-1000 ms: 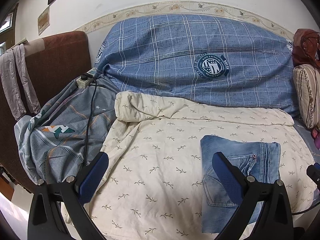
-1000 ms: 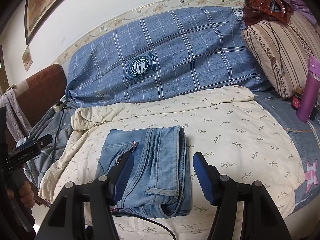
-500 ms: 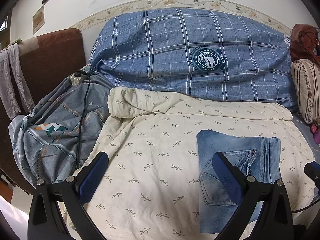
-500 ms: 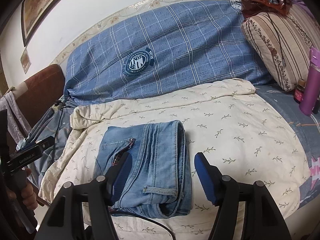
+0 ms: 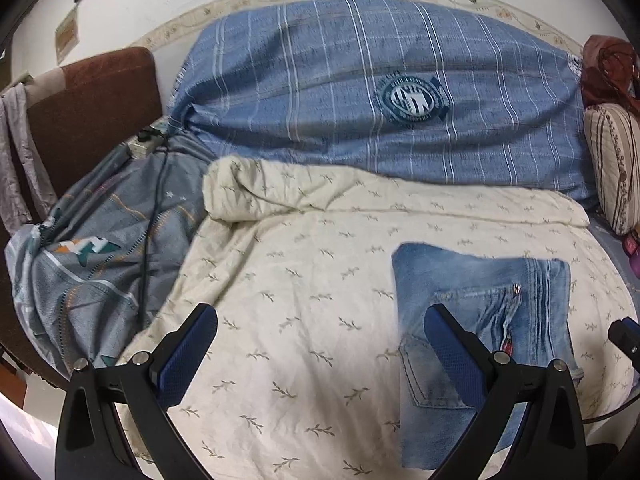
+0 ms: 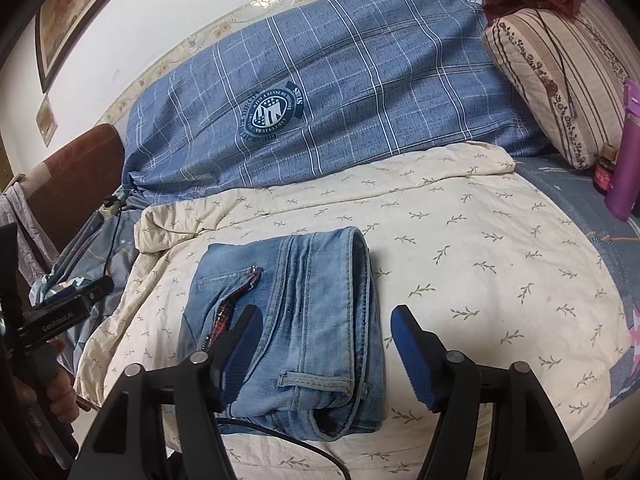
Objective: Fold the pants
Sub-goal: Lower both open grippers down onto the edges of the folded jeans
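The jeans [image 6: 292, 320] are lying folded into a compact rectangle on the cream quilt [image 6: 460, 280], toward the near edge of the bed and left of the quilt's middle as the right camera sees it. The waistband and a belt loop are facing the near edge; the fold is running along the right side of the bundle. A zip with a red lining is showing on the top layer.

The right gripper [image 6: 326, 344] is hovering over the near end of the jeans, its jaws opening and its blue pads [image 6: 412, 356] standing clear of the denim, gripping nothing. The left gripper [image 5: 320, 354] is hanging over the quilt with jaws wide apart and nothing between them; its right finger is overlapping the left part of the jeans [image 5: 480, 280] in view, though contact cannot be confirmed.

A blue checked duvet [image 6: 340, 88] is lying bunched along the far edge against the wall. A striped pillow [image 6: 560, 80] is sitting at the far right corner, with a purple bottle [image 6: 628, 152] just beside it. A grey sheet [image 5: 100, 260] is draping over the left edge.
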Available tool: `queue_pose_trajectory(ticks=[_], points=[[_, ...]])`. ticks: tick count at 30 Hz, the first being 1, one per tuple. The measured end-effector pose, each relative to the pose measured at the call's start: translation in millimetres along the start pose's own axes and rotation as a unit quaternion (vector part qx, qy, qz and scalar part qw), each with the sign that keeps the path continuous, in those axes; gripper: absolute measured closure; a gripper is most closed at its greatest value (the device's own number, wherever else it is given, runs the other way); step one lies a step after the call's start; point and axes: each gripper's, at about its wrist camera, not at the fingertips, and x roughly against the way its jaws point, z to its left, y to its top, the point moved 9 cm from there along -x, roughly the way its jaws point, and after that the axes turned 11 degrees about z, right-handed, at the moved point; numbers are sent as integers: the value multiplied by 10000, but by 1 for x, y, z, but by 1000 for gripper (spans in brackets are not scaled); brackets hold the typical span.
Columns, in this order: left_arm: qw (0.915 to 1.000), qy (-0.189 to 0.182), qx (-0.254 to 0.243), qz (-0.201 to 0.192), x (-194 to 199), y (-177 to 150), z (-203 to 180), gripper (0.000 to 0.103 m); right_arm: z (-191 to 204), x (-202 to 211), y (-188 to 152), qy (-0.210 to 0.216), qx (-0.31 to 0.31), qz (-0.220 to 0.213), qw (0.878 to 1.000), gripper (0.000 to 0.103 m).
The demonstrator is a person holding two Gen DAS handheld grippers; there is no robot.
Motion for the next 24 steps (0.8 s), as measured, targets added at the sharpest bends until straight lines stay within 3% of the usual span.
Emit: queue_pose_trajectory(ticks=[9, 13, 20, 24], points=[[9976, -331, -84, 596, -42, -21, -15, 0, -21, -34, -11, 164, -287, 495, 9982, 25], [9951, -723, -187, 656, -47, -21, -29, 0, -32, -57, -10, 758, -760, 798, 9910, 25], [9893, -1194, -323, 768, -57, -24, -52, 0, -46, -75, -11, 1353, -1279, 973, 9777, 25], [9883, -1223, -346, 843, -64, -27, -58, 0, -47, -78, -12, 1380, -1331, 993, 9764, 25]])
